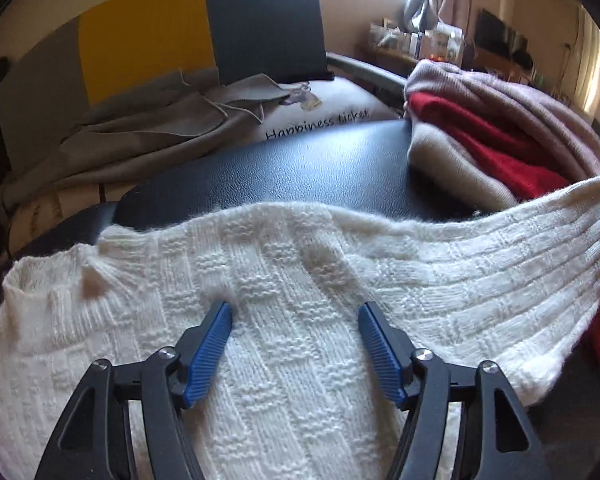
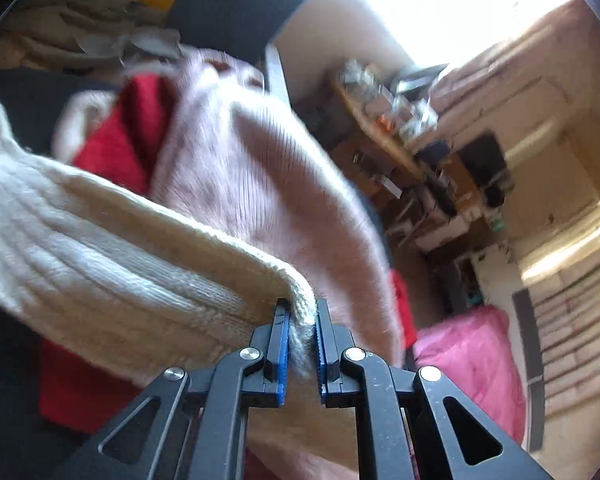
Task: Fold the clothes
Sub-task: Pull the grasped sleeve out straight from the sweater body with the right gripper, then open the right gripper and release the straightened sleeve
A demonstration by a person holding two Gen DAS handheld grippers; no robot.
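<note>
A white knitted sweater (image 1: 292, 304) lies spread over a black padded surface (image 1: 300, 172). My left gripper (image 1: 295, 310) is open, its blue-padded fingers just above the sweater's body, holding nothing. My right gripper (image 2: 302, 312) is shut on the ribbed edge of the white sweater (image 2: 112, 248) and holds it stretched out to the right, over the other clothes.
A pile of pink (image 1: 512, 96), red (image 1: 496, 148) and pale garments lies at the right of the black surface. A grey cloth (image 1: 148, 136) and a printed cushion (image 1: 324, 116) lie behind. A cluttered shelf (image 2: 404, 136) and a pink item (image 2: 472, 364) are at the right.
</note>
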